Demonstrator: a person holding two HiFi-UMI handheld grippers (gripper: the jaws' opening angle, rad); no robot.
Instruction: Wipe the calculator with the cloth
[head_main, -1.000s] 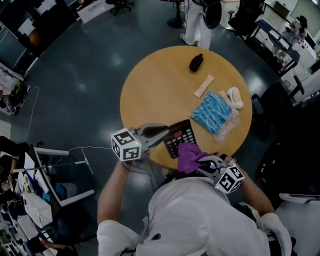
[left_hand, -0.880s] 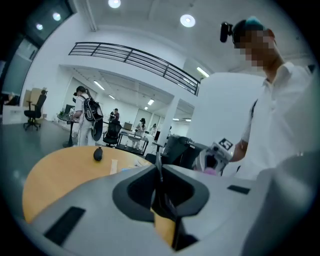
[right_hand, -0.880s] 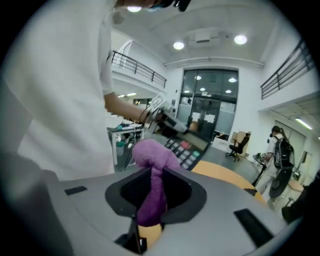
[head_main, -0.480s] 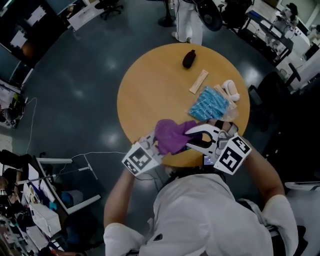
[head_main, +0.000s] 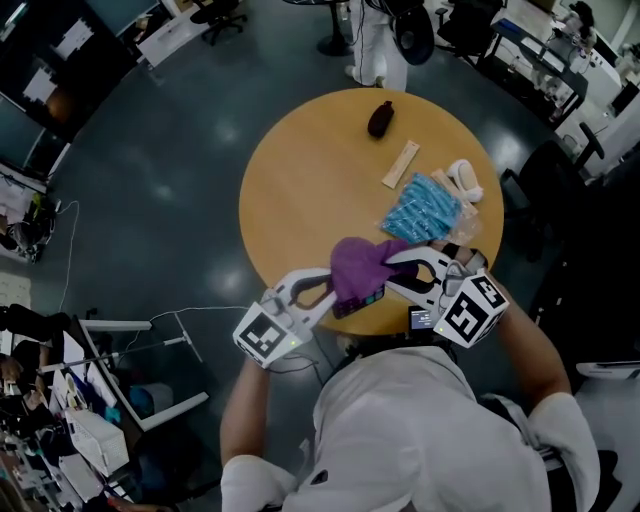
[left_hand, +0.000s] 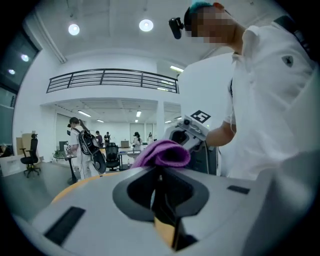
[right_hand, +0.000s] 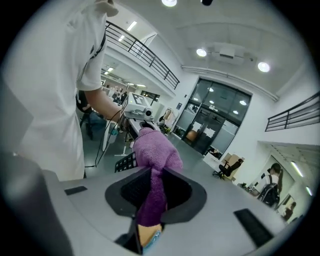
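Cloth (head_main: 362, 265) pinched in right gripper (head_main: 398, 262) lies over calculator (head_main: 365, 301), clamped edge-on in left gripper (head_main: 328, 292). Stroke along keys (right_hand: 125, 162) toward left gripper; brace calculator firmly.

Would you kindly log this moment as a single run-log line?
left gripper: shut on calculator | right gripper: shut on cloth | cloth: draped over calculator

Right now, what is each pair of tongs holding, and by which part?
The left tongs grip the calculator by one edge. The right tongs pinch the purple cloth by a bunched end.
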